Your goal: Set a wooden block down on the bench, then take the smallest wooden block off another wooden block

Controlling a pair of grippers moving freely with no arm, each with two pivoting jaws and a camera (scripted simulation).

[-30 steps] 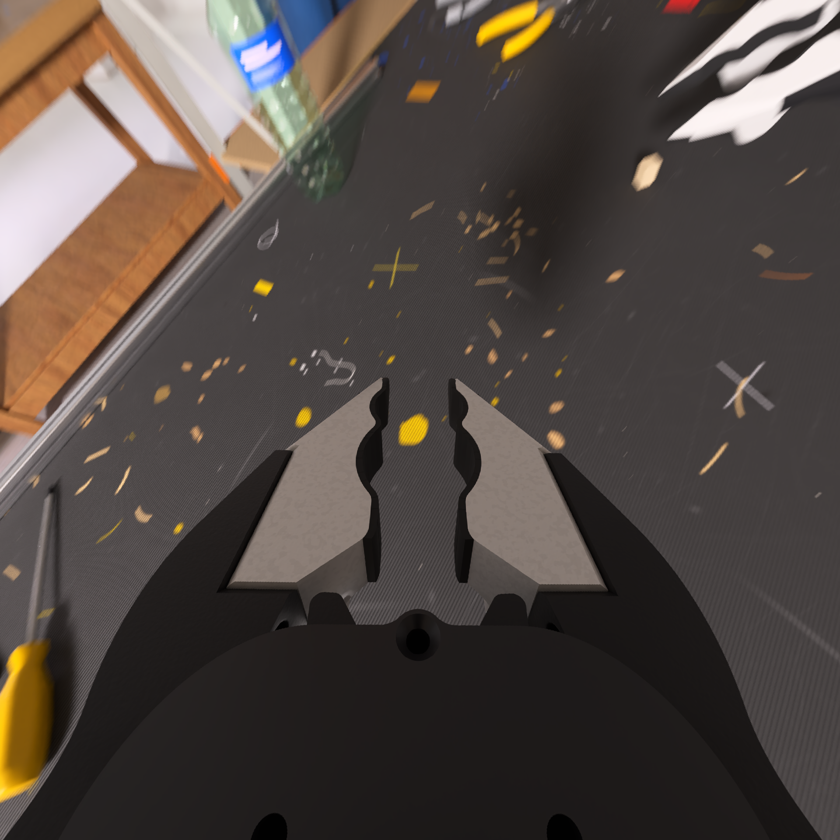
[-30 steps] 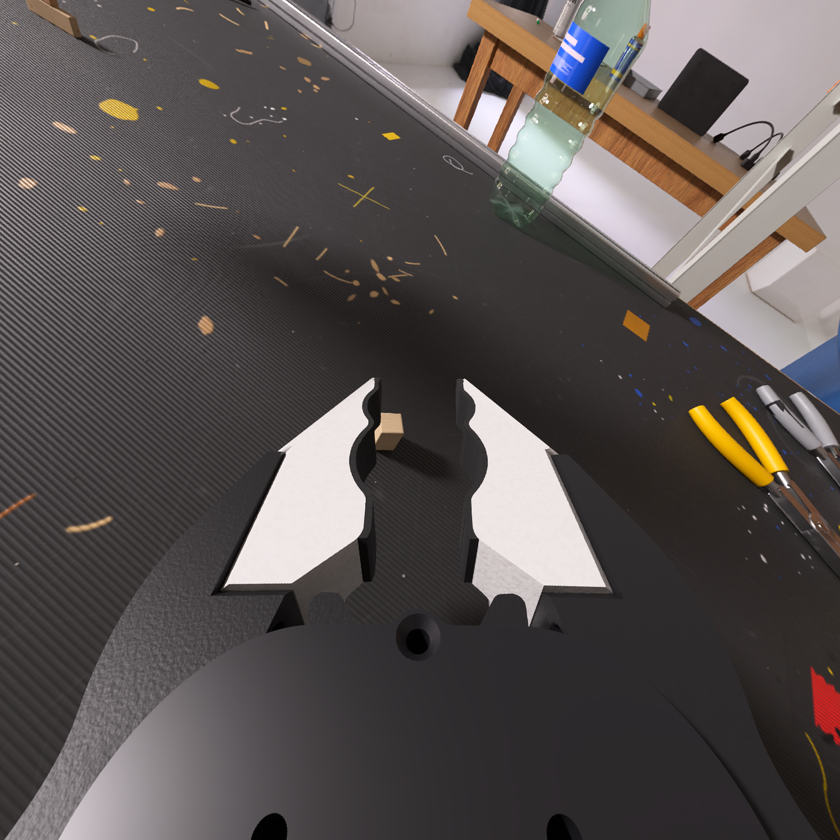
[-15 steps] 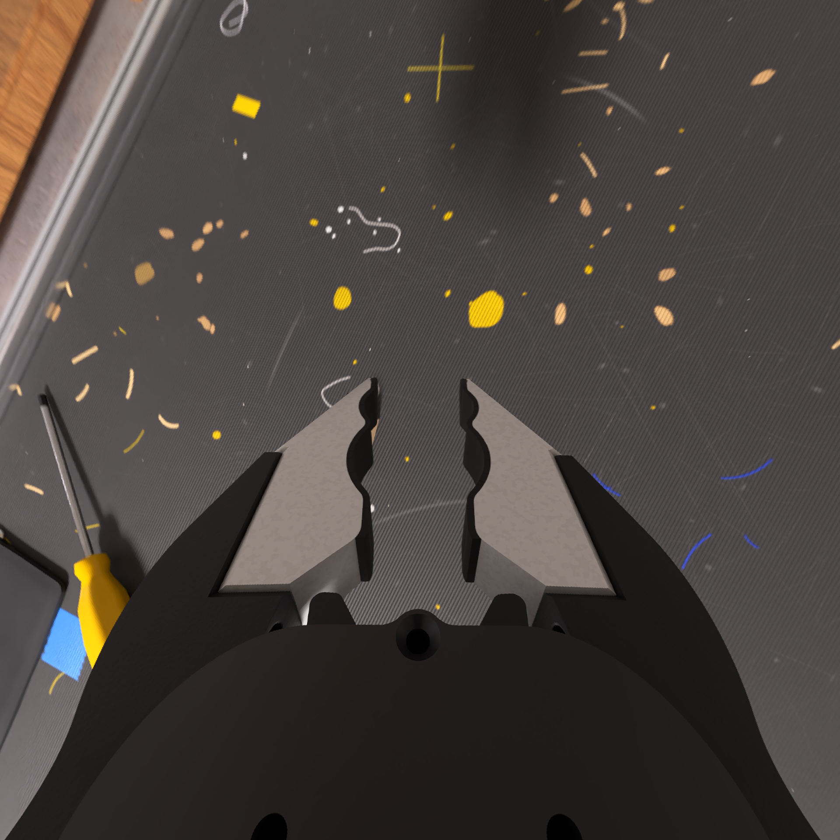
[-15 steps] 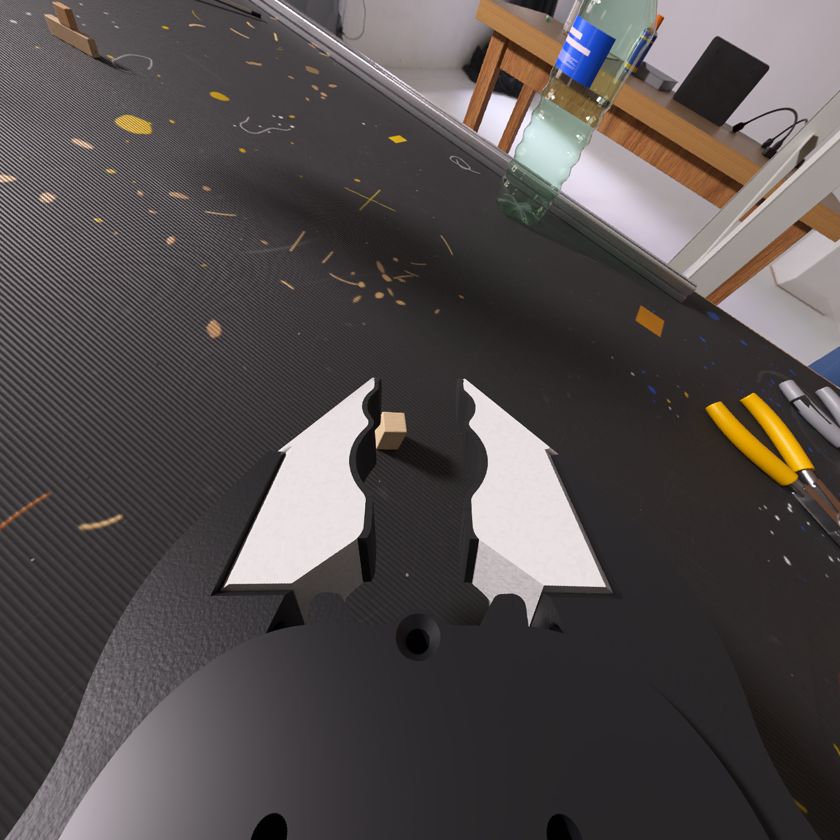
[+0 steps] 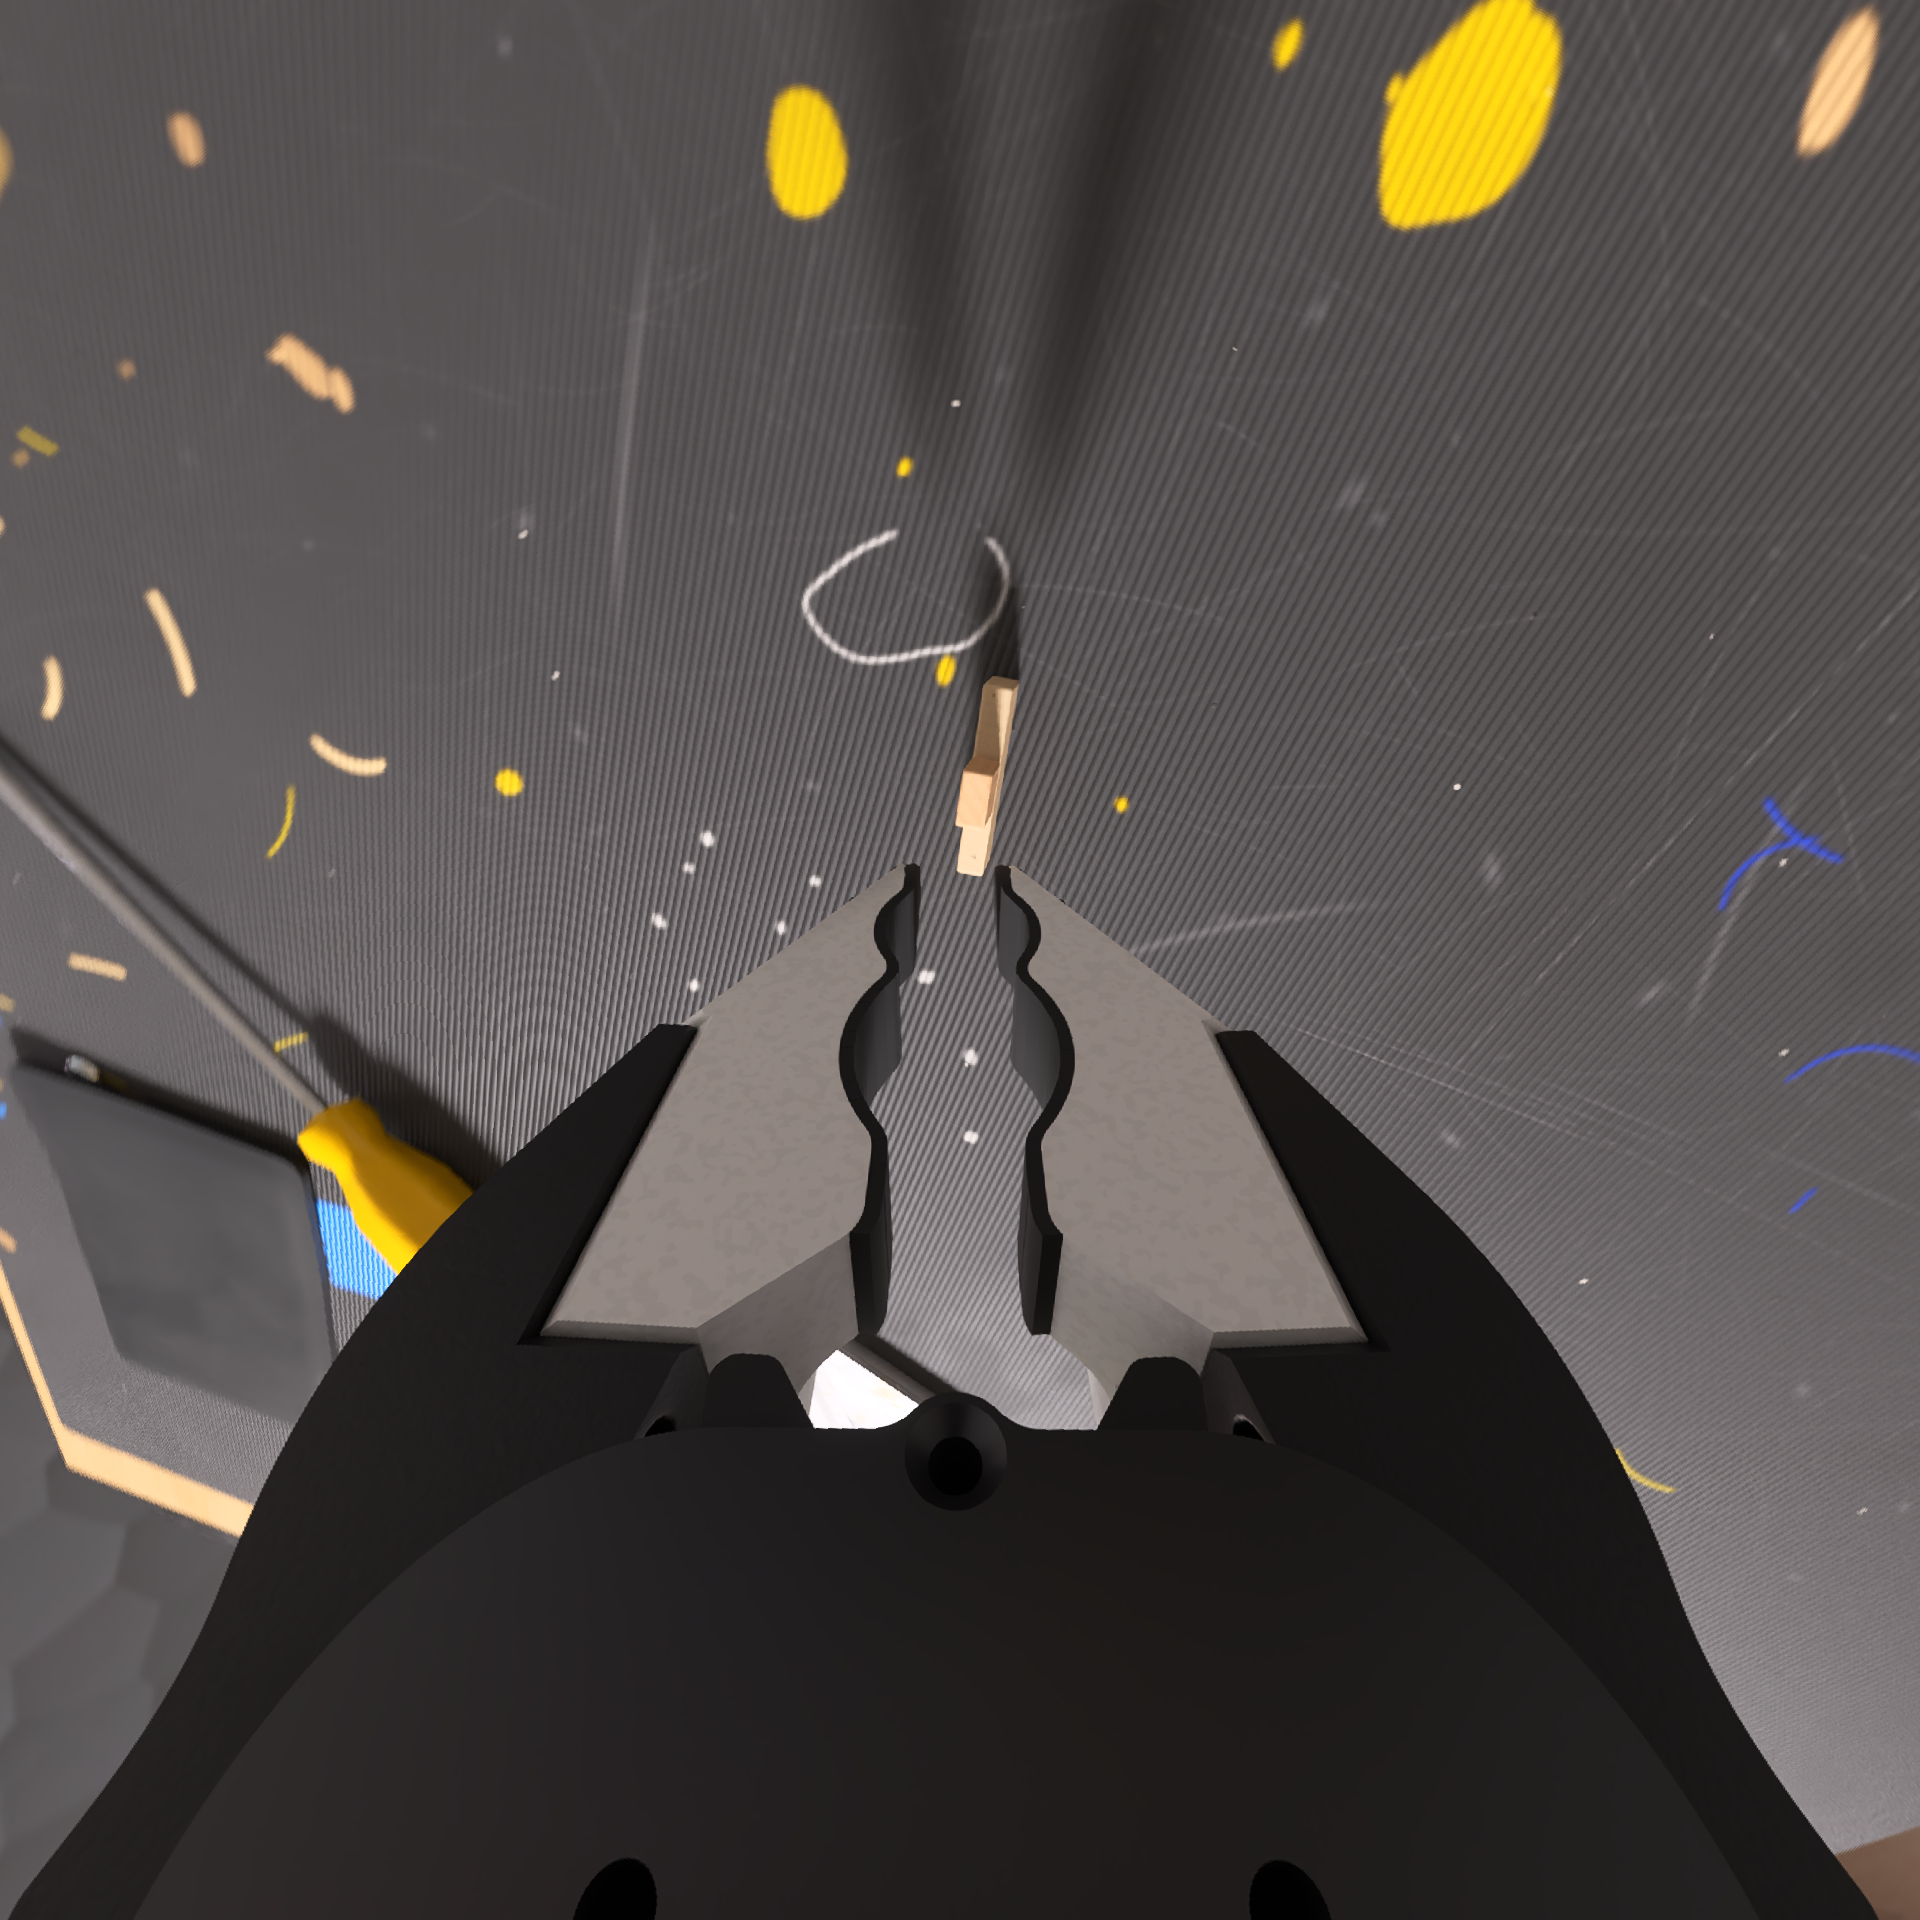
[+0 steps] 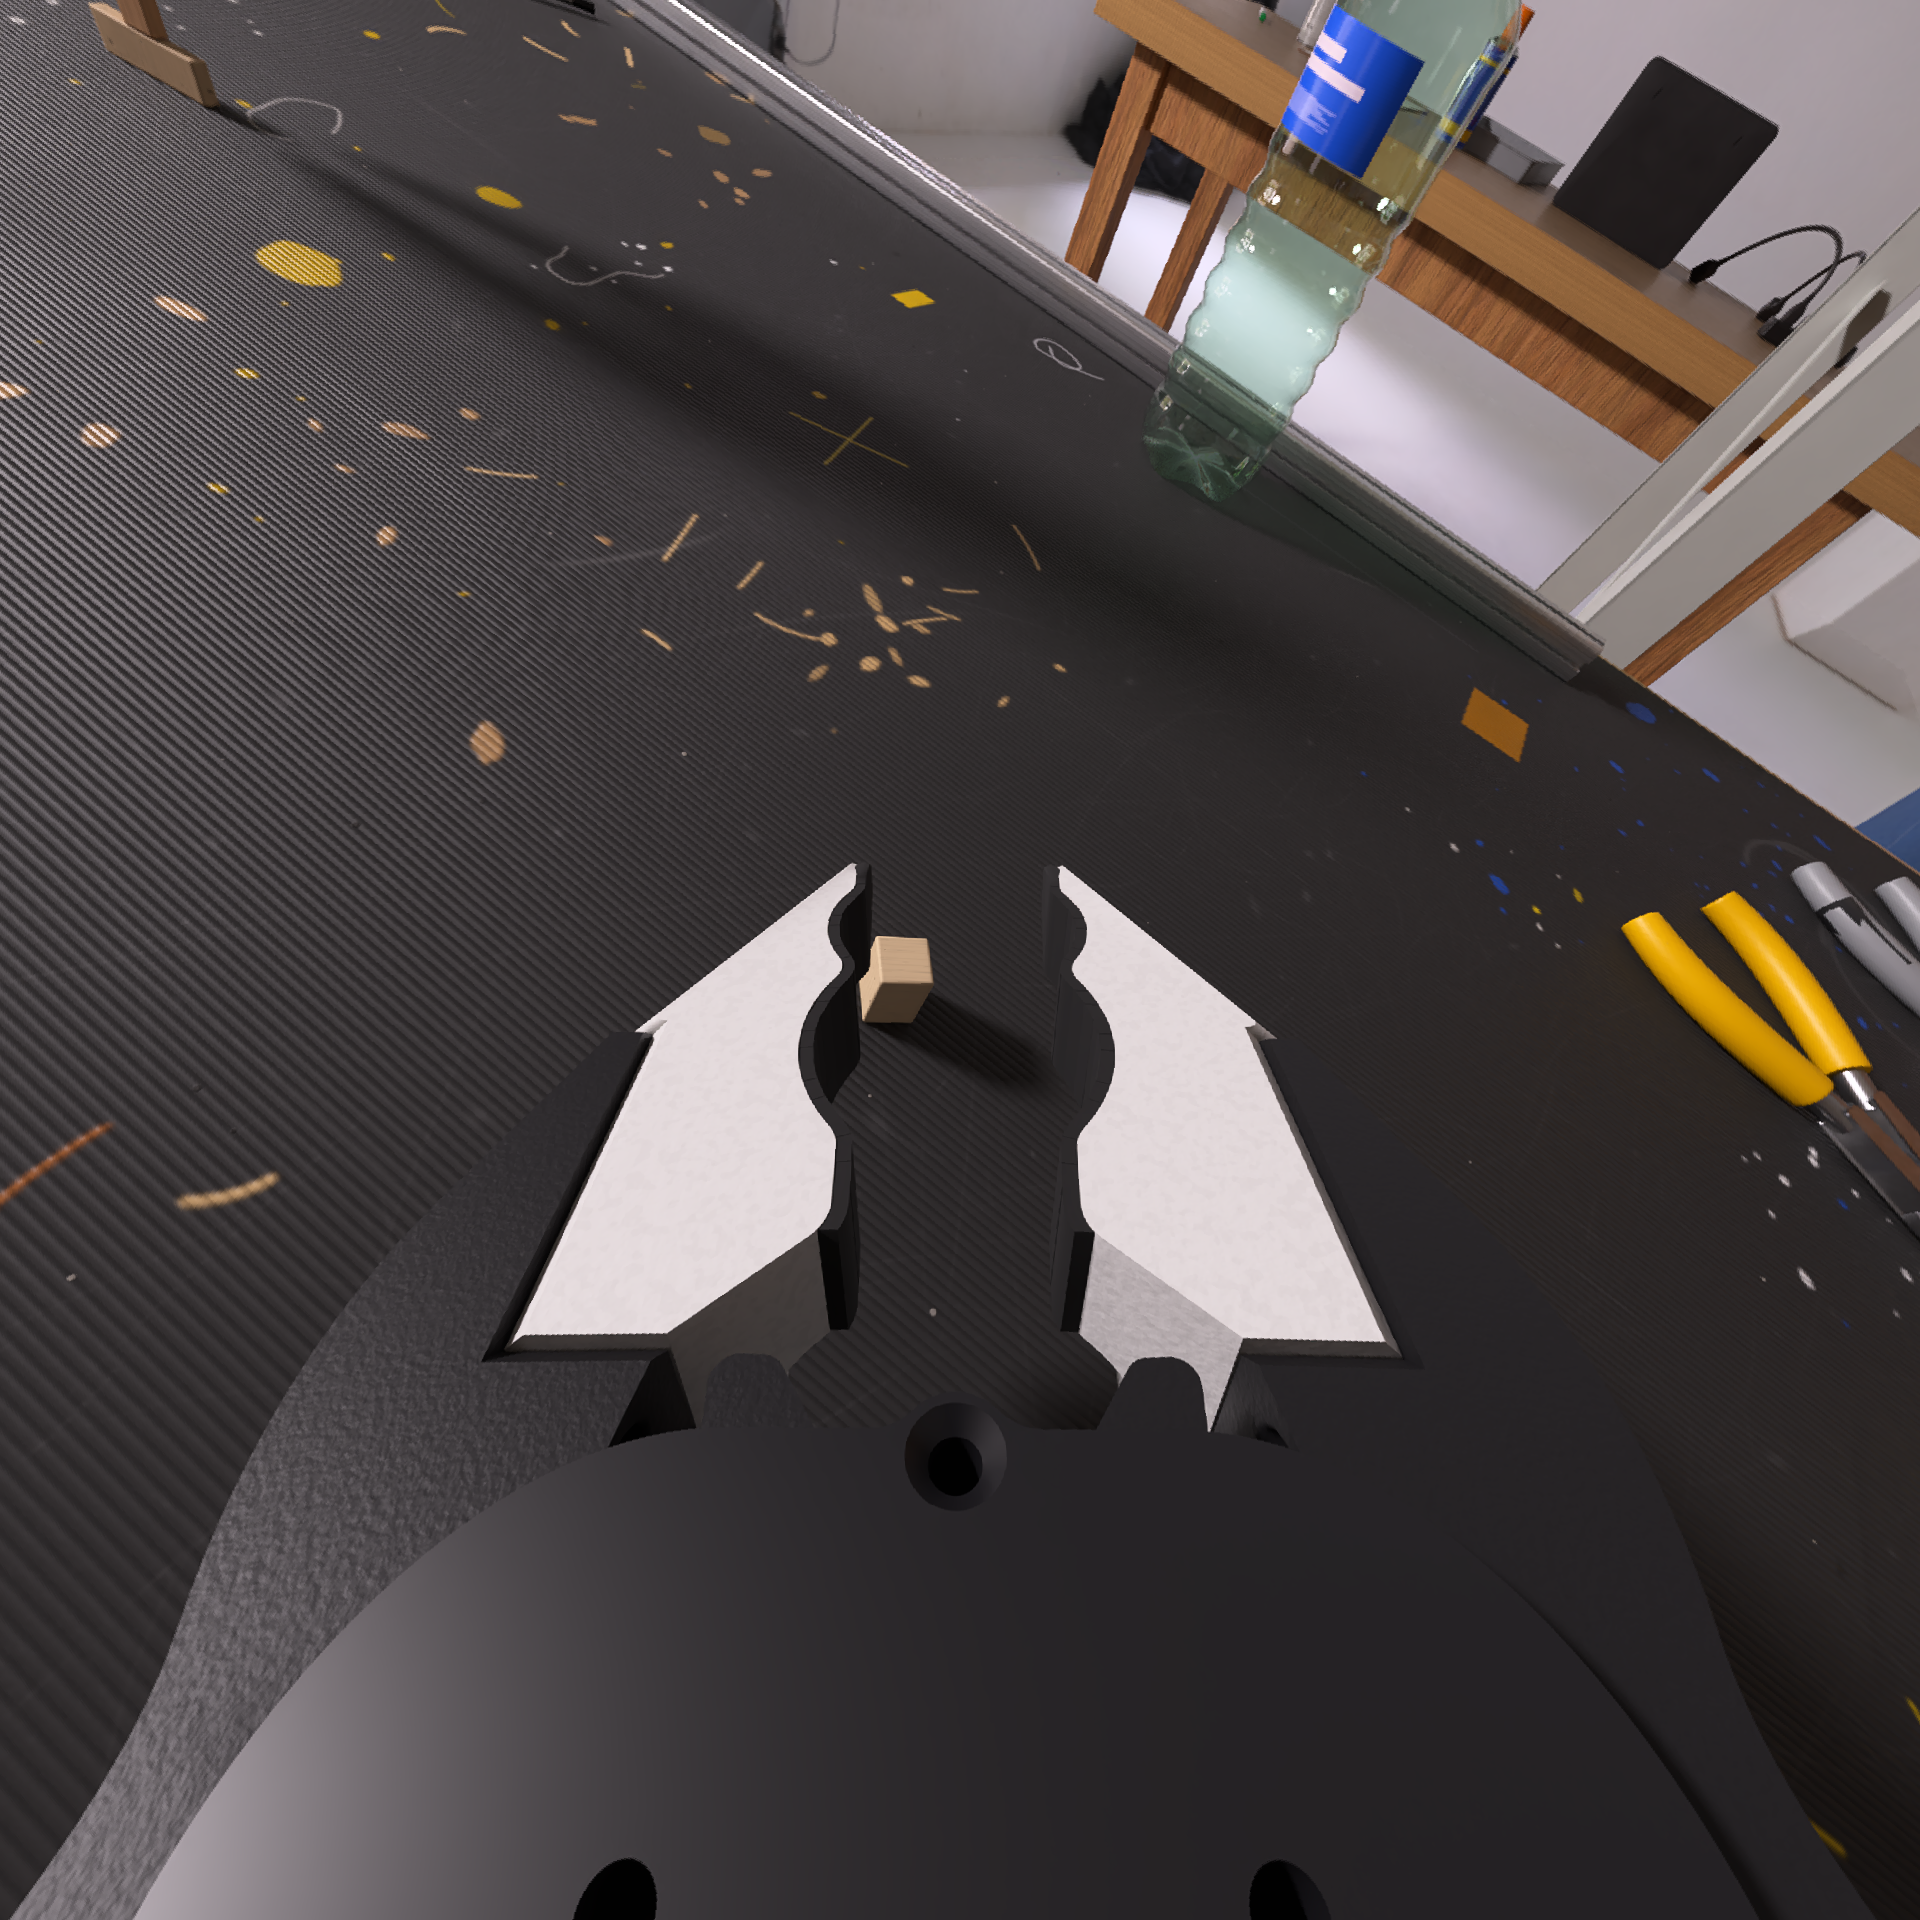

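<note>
In the right wrist view a small wooden cube (image 6: 896, 977) lies on the dark bench (image 6: 520, 831), free, between my fingers and close to the left one. My right gripper (image 6: 958, 878) is open and empty above it. A wooden plank with a smaller block on it (image 6: 156, 52) stands far off at the top left. In the left wrist view the same plank (image 5: 1000, 717) shows edge-on with the smaller block (image 5: 979, 798) on it, just ahead of my fingertips. My left gripper (image 5: 956, 873) is open with a narrow gap, empty, pointing down at the bench.
A plastic bottle (image 6: 1299, 260) stands by the bench's metal edge rail (image 6: 935, 208). Yellow pliers (image 6: 1756, 1008) and grey markers (image 6: 1860, 914) lie at the right. A yellow screwdriver (image 5: 374, 1174) and a dark flat box (image 5: 177, 1226) lie left of my left gripper. A wooden table (image 6: 1507, 239) stands beyond the bench.
My left gripper has tilted down and moved close to the bench, bringing the plank and block into view ahead of its tips; its gap has narrowed. My right gripper has shifted slightly; the cube stays put.
</note>
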